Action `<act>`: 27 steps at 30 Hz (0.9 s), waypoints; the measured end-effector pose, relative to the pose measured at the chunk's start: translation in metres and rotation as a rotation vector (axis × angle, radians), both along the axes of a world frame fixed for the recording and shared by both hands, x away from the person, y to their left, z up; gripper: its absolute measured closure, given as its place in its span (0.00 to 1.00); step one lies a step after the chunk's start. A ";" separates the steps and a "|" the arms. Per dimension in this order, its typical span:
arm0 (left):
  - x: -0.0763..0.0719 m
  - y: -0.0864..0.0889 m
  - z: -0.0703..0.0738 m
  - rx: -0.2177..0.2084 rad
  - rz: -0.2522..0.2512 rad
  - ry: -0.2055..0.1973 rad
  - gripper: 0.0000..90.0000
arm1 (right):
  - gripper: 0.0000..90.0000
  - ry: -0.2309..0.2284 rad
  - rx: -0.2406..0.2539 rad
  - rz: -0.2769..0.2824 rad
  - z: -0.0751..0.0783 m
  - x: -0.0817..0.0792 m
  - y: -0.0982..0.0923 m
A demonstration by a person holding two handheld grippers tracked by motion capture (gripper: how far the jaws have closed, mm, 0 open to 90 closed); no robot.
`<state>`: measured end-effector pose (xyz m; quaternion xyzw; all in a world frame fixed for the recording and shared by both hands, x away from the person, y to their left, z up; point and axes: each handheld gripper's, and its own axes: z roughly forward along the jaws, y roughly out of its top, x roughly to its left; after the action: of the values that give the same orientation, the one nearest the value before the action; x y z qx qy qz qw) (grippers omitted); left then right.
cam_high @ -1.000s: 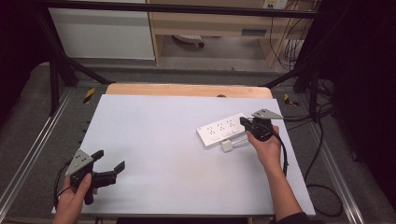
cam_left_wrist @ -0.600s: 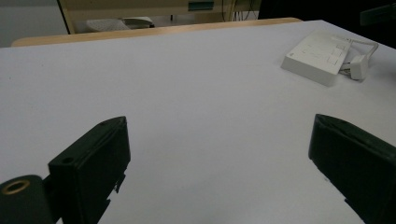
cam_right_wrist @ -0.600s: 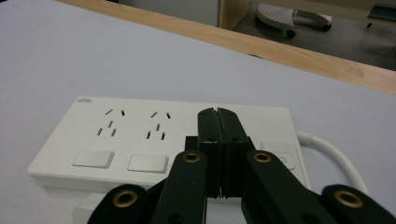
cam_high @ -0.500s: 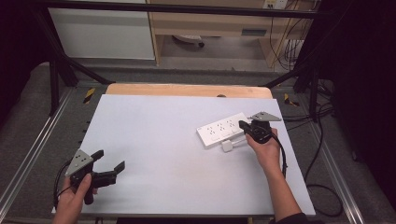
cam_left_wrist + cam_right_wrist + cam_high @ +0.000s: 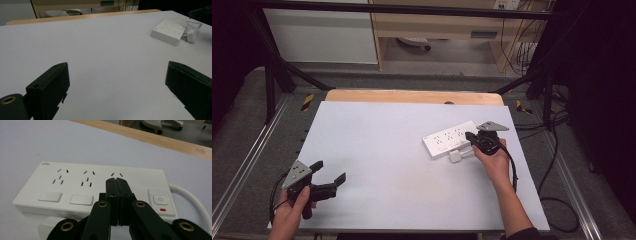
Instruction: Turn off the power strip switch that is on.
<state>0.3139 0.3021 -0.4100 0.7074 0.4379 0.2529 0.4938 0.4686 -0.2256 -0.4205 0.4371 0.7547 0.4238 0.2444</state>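
Note:
A white power strip [image 5: 447, 140] lies at the right of the white table, with a small white plug [image 5: 455, 157] against its near side. My right gripper [image 5: 469, 135] is shut with nothing between its jaws. Its closed tips [image 5: 116, 181] sit over the strip's top [image 5: 75, 182], just below the third socket pair and left of the power button [image 5: 159, 200]. I cannot tell whether they touch it. My left gripper [image 5: 330, 178] is open near the front left corner, low over bare table. Its jaws stand wide apart [image 5: 117, 75], and the strip [image 5: 170, 28] lies far off.
The strip's white cable [image 5: 193, 200] curves off to the right. A wooden edge [image 5: 412, 96] runs along the table's [image 5: 377, 150] far side. Metal rails [image 5: 242, 165] flank the table, and dark cables [image 5: 557, 200] lie on the floor at the right.

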 end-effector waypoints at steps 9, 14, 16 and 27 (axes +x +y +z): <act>0.000 0.000 0.000 -0.002 -0.003 -0.001 0.06 | 0.99 0.021 -0.007 0.008 -0.007 0.002 0.006; 0.000 -0.001 0.000 0.001 -0.006 -0.001 0.06 | 0.99 0.020 0.001 0.001 -0.009 0.004 0.008; 0.000 -0.001 0.000 -0.001 -0.004 -0.002 0.06 | 0.99 0.023 0.003 0.001 -0.010 0.005 0.009; 0.000 -0.001 0.000 0.003 -0.006 -0.001 0.06 | 1.00 0.033 -0.005 0.005 -0.014 0.007 0.013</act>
<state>0.3138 0.3014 -0.4099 0.7095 0.4350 0.2523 0.4937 0.4758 -0.2125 -0.4344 0.4414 0.7608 0.4153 0.2321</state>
